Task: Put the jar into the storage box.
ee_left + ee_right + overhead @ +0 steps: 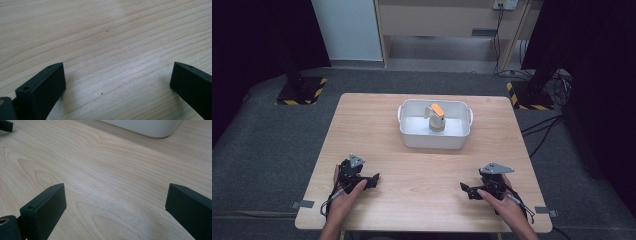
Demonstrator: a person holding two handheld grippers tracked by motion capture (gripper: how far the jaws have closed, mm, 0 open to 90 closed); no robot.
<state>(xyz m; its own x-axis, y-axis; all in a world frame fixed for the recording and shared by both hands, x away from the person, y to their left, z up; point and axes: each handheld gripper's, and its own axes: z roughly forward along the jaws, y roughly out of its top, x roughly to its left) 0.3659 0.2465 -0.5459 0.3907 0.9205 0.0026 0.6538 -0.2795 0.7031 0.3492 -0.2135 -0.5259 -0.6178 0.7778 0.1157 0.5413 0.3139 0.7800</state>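
a light wooden table (422, 165) stood on grey floor, and toward its far middle sat a white tub (435, 137) with a handle at each end. inside the tub stood a small beige object with an orange top (436, 116), upright, near the centre of the tub's floor; what it was could not be made out.

the left tool (373, 180) rested on the near left part of the table, held in the person's left hand (346, 196), its jaws pointing inward toward the table's middle. in the left gripper view its two black jaws stood wide apart with bare wood between them, holding nothing.

the right tool (464, 189) lay at the near right, in the right hand (504, 200), also pointing inward. in the right gripper view its jaws were spread wide and empty, with the tub's rounded lower edge farther off at the top. both tools were well apart from the tub and from each other.
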